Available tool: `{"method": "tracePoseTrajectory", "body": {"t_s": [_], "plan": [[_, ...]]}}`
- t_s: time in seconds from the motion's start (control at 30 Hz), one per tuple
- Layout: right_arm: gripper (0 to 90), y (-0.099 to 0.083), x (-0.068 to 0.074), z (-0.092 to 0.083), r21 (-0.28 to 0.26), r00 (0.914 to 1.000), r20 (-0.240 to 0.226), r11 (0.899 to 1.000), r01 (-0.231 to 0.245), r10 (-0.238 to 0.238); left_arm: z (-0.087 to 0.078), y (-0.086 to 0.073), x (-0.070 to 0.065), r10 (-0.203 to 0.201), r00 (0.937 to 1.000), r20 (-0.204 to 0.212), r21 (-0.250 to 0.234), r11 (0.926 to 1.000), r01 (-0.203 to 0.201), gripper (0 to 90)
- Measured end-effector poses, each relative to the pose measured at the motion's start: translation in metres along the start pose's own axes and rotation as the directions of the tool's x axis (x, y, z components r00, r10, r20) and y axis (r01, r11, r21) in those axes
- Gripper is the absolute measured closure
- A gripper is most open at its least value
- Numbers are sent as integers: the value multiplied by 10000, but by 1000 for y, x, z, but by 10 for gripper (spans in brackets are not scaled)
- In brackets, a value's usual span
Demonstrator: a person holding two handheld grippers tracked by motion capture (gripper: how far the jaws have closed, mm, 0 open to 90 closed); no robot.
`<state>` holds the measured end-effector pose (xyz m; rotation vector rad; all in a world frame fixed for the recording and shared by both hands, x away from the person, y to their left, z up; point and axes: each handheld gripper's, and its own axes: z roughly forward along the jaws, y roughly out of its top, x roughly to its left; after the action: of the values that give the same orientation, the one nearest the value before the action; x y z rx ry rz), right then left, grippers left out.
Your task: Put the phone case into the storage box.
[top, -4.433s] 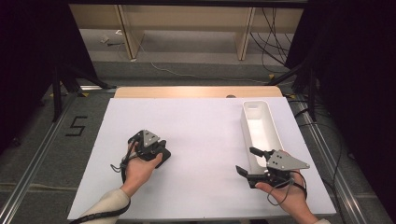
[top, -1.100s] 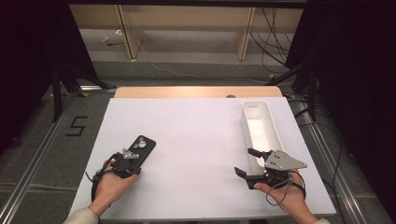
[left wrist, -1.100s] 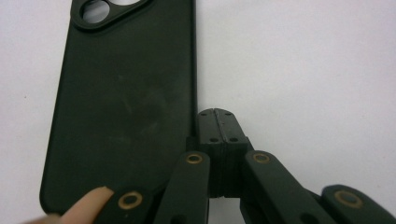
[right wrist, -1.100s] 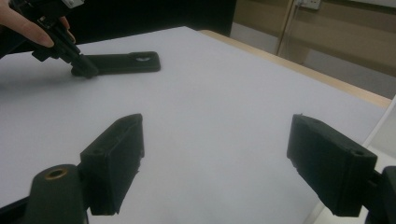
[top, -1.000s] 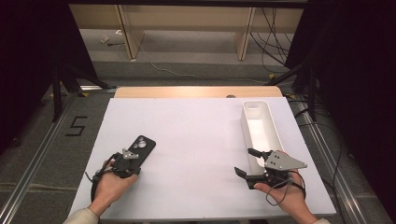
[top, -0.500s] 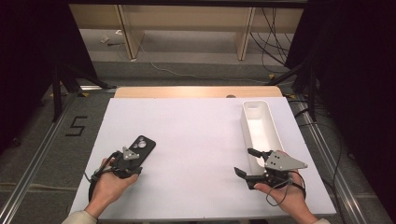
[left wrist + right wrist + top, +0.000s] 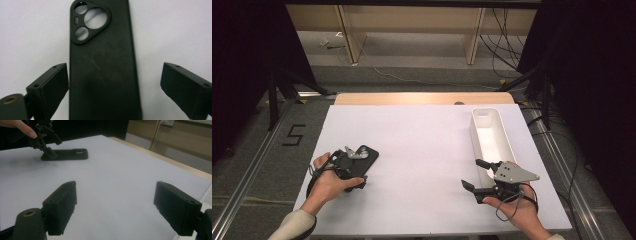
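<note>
A black phone case (image 7: 103, 65) lies flat on the white bench (image 7: 422, 150), back side up, toward the bench's left edge as seen from the high view. It is a slim rounded rectangle of matte, faintly scuffed soft-looking plastic, with a rounded triangular camera cutout holding three round holes at its far end.

The left gripper (image 7: 113, 85) sits over the near end of the case. Its jaws have just been opening and now stand apart on either side of the case, the left one just beside its edge, the right one well clear; the pads do not press on it.

Well to the right of the case, a long white plastic tray (image 7: 490, 137) with rounded corners stands along the bench's right side. The right gripper (image 7: 477, 175) rests just in front of the tray's near end, its jaws open with nothing between them. Bare bench lies between the case and the tray. A strip of light wood runs along the bench's far edge.
</note>
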<state>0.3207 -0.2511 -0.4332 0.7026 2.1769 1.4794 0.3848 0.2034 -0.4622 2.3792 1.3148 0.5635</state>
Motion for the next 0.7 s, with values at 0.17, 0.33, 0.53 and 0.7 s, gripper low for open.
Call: {"method": "tracePoseTrajectory", "body": {"t_s": [0.17,0.33,0.53,0.7], "plan": [[197,0,-1,0,4,10000,-16,10000,3,-3,8,12,10,145,9999,56,92,9999,-146,66],[198,0,0,0,6,10000,-30,10000,9,-9,18,20,15,202,9995,237,548,9983,-215,71],[197,0,0,-1,-30,10000,-40,10000,-4,3,23,25,13,320,9985,452,960,9947,-362,92],[197,0,0,0,-9,10000,-46,10000,2,-2,27,26,14,247,9980,587,1255,9916,-319,99]]}}
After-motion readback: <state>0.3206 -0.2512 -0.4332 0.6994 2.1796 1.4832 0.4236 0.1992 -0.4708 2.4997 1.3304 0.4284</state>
